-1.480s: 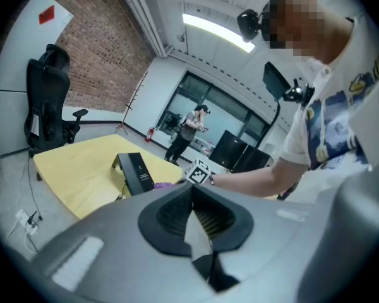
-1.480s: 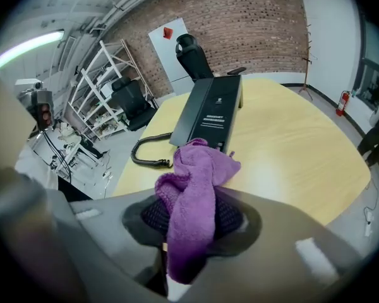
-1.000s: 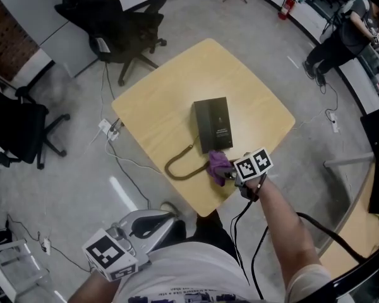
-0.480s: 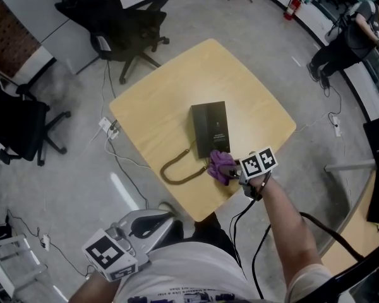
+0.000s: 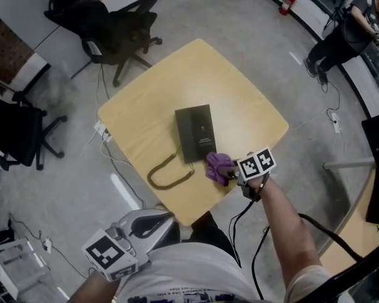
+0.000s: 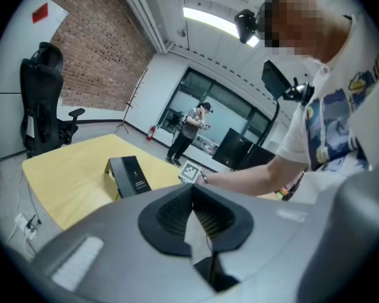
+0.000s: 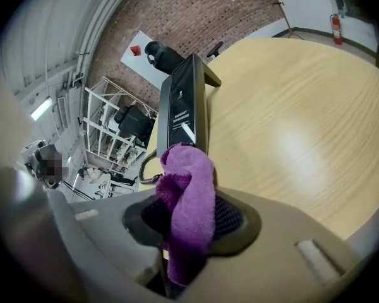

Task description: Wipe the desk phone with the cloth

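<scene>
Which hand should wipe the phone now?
Right. The right tool grips the cloth beside the phone. The left tool is shut, empty and held back off the table.

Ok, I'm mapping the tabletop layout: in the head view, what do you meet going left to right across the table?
coiled cord → desk phone → purple cloth → right gripper, shut on the cloth

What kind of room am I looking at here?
Probably an office or lab workspace: black swivel chairs stand on a bare grey floor, a desk phone sits on a pale wooden table, and one wall is brick.
</scene>
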`<state>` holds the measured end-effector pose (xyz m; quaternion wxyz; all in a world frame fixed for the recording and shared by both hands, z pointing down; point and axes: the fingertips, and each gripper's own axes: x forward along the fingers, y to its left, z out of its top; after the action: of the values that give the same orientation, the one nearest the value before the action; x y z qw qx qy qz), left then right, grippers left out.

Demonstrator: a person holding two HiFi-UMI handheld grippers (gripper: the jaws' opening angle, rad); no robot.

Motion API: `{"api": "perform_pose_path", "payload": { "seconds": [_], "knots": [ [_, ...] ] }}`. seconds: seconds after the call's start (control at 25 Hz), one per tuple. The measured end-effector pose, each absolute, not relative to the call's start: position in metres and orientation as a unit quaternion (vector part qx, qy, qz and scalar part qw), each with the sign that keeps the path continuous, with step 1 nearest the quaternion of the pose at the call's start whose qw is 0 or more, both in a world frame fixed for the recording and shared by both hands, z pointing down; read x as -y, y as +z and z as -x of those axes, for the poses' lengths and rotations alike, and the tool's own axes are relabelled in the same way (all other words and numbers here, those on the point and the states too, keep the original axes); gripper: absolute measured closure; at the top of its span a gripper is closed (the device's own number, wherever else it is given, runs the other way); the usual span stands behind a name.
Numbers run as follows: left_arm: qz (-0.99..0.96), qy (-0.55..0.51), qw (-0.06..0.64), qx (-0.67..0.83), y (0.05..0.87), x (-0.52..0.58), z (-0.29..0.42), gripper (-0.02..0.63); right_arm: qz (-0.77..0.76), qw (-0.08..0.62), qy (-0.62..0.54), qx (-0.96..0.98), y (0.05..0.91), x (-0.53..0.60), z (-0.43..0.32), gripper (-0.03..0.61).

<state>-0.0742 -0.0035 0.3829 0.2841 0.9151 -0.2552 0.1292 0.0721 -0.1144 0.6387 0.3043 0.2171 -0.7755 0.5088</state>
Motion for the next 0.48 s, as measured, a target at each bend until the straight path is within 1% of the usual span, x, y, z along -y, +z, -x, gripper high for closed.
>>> {"api": "perform_pose_path", "payload": {
  "seconds": [0.32, 0.48],
  "knots": [
    [-0.913, 0.133, 0.285, 0.26, 0.382, 0.016, 0.042, 0.611, -0.228, 0.306, 0.498, 0.778, 0.638, 0.134, -0.108, 0.457],
    [-0.908, 0.14, 0.283, 0.275, 0.383, 0.02, 0.036, 0.611, -0.226, 0.308, 0.485, 0.786, 0.639, 0.14, -0.113, 0.457]
  ]
}}
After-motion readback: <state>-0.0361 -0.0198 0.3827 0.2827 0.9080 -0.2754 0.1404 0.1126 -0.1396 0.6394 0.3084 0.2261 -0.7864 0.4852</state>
